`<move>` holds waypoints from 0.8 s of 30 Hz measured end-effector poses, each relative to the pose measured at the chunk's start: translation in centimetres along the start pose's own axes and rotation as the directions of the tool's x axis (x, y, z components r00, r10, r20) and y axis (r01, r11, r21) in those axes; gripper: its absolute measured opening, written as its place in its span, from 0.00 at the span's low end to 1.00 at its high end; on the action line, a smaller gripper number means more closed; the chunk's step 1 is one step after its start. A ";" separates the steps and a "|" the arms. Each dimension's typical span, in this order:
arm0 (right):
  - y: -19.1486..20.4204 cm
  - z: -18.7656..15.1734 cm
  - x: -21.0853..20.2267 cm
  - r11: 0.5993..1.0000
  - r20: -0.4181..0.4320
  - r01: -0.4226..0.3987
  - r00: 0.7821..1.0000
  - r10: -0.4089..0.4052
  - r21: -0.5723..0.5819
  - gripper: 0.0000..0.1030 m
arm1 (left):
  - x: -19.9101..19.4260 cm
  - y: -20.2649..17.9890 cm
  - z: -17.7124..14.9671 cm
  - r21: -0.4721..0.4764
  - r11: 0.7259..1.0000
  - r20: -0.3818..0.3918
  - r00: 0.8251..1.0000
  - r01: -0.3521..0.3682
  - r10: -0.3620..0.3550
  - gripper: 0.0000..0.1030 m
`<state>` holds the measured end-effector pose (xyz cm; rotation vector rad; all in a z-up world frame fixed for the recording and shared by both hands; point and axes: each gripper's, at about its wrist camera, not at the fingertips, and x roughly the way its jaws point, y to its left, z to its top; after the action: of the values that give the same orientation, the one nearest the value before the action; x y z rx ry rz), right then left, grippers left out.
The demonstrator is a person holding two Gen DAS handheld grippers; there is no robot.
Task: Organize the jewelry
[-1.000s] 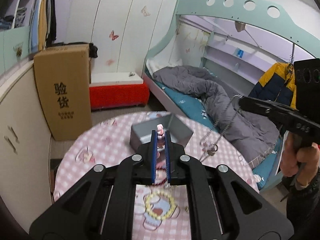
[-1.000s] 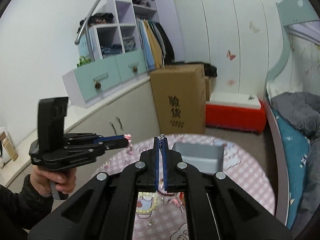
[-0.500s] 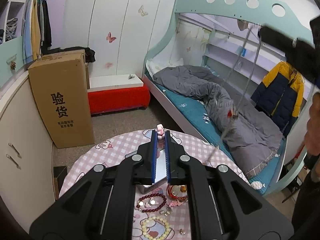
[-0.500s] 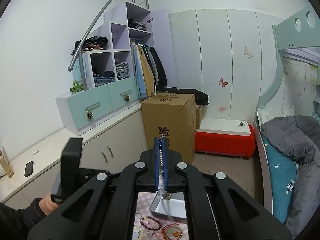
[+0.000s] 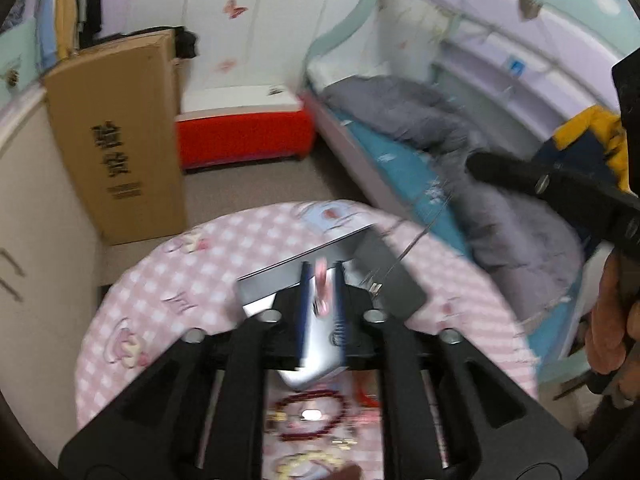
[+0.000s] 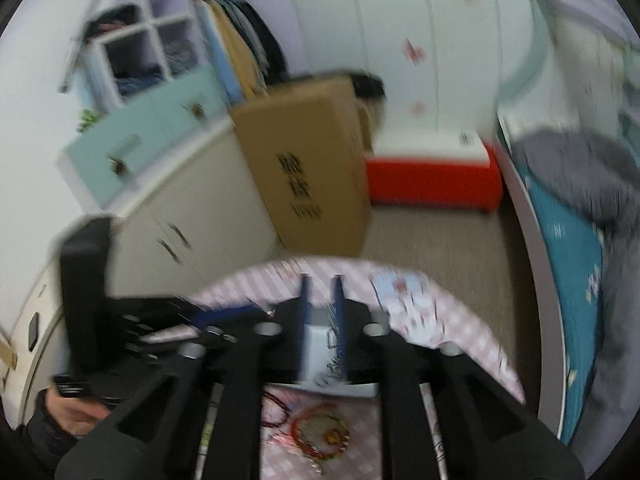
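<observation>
Both views are motion-blurred. My left gripper (image 5: 320,280) is parted a little over the grey jewelry box (image 5: 276,280) on the pink checked round table (image 5: 168,288); a pink bead piece (image 5: 321,292) sits between its pads, and I cannot tell whether they still grip it. My right gripper (image 6: 320,292) is parted over the same box (image 6: 320,344), with the silver chain (image 6: 334,356) lying loose inside. The right gripper also shows in the left wrist view (image 5: 480,164), with the chain (image 5: 404,252) trailing down to the box. A dark red bead bracelet (image 5: 316,416) and a red-gold bangle (image 6: 320,436) lie on the table.
A tall cardboard box (image 5: 120,132) and a red bench (image 5: 244,136) stand on the floor beyond the table. A bed with a grey duvet (image 5: 440,136) is to the right. White cabinets (image 6: 180,220) run along the left. The left gripper's body (image 6: 88,288) is at the left in the right wrist view.
Both grippers dropped from high above down over the grey box. Both jaws have parted from shut. The chain that hung from the right gripper now rests in the box.
</observation>
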<state>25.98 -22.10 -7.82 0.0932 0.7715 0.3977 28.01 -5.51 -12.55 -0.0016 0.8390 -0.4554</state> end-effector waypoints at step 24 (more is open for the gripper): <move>-0.4 -7.0 -6.7 0.990 0.179 0.011 0.983 -0.036 0.139 0.93 | -10.6 1.9 -8.3 -0.070 0.962 0.200 0.941 -0.263 0.272 0.94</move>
<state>16.91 -25.48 -8.46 0.2465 0.6194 0.3081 16.61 1.84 -10.88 0.0248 0.6310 -0.1764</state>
